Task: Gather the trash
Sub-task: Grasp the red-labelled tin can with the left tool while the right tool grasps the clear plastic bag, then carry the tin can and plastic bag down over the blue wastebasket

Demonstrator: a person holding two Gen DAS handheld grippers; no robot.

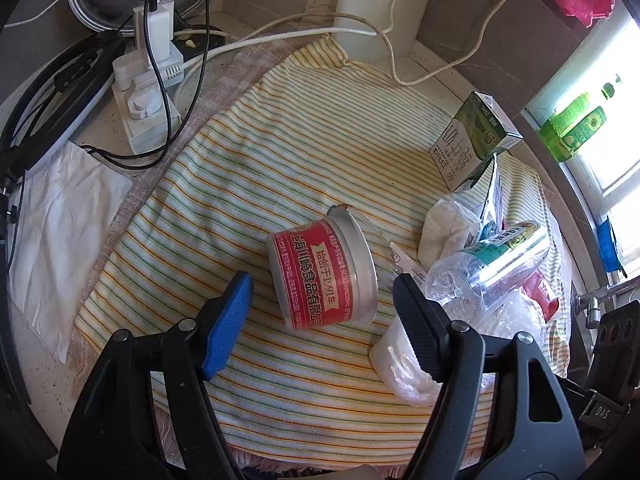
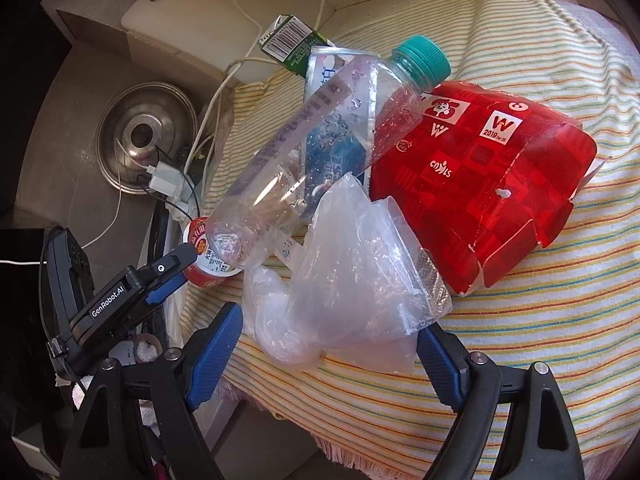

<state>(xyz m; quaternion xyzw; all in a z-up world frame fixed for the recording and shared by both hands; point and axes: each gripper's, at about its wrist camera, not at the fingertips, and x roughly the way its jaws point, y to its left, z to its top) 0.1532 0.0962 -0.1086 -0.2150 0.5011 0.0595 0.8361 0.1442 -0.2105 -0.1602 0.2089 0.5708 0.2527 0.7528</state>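
Left wrist view: left gripper (image 1: 322, 304) spread wide, holding nothing, hovering over a striped cloth (image 1: 280, 152) on the table (image 1: 436, 68). A red-labelled tin can (image 1: 322, 274) lies on its side on the cloth, between the two fingertips but touching neither. To its right, a trash pile: clear plastic bottle (image 1: 492, 264), crumpled tissue (image 1: 448, 230), green milk carton (image 1: 474, 140) (tilted, at the cloth's far edge). Power strip (image 1: 148, 104) with plugs sits far left, off the cloth.

Right wrist view: right gripper (image 2: 328, 356) also spread, empty. A clear plastic bag (image 2: 352, 280) lies between its fingers, contact unclear. Behind the bag, the bottle (image 2: 320, 136) with a teal cap leans against a red paper box (image 2: 492, 184). The left gripper (image 2: 160, 276) shows at left, near the can (image 2: 200, 256).
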